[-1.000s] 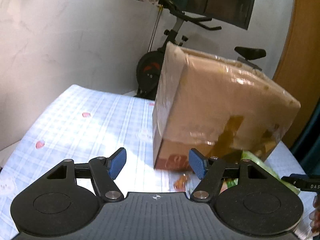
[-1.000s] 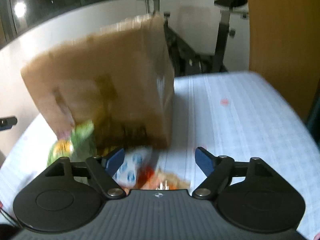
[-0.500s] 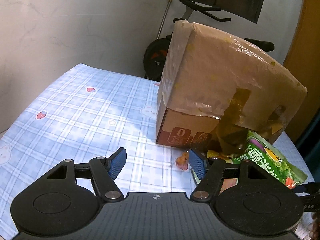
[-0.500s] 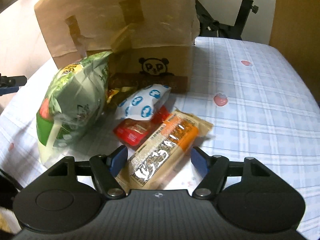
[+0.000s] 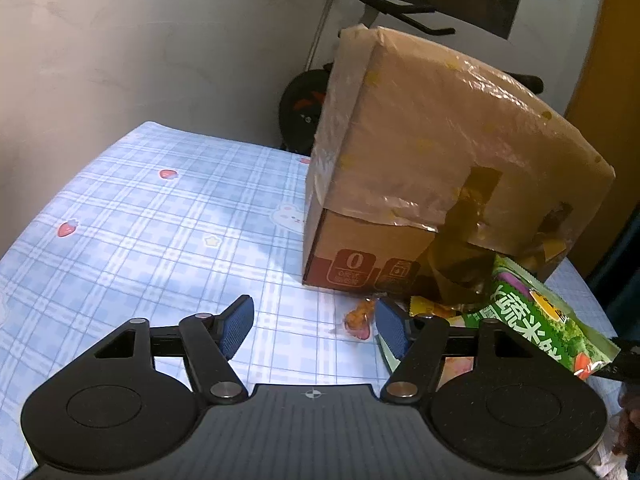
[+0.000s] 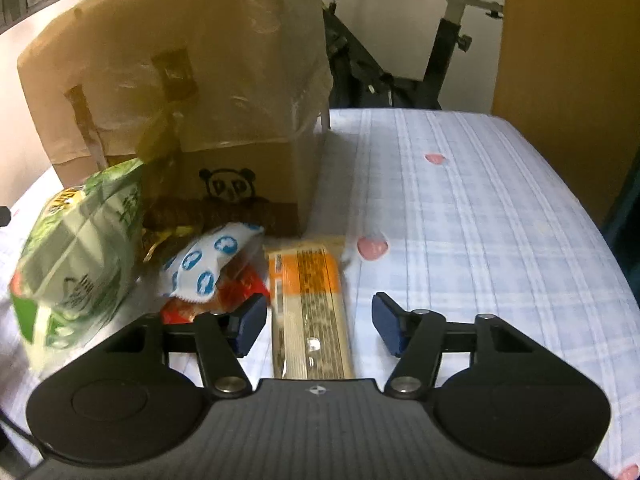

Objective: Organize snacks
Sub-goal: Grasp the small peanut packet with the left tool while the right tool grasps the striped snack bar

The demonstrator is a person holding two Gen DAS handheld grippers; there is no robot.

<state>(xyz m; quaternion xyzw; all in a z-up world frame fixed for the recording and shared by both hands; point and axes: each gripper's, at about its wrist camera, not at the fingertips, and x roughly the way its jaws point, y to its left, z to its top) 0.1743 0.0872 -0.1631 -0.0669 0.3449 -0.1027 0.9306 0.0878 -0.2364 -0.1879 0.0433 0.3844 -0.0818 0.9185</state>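
While the right gripper (image 6: 319,325) sinks toward the spilled snacks, its jaws have just been closing around the orange bar (image 6: 308,312).

Earlier the box (image 5: 432,176) hung tilted and blurred; now it rests on the checked cloth (image 5: 160,232) with its mouth facing the snacks, so sorting can likely begin. Left to right: the left gripper (image 5: 313,326) is released, gripping nothing, with a small candy (image 5: 358,318) just beside its right pad; the green bag (image 6: 80,256), the blue-dotted packet (image 6: 208,260) and the red packet (image 6: 236,288) lie untouched; the bar lies between the right pads, not yet pinched.
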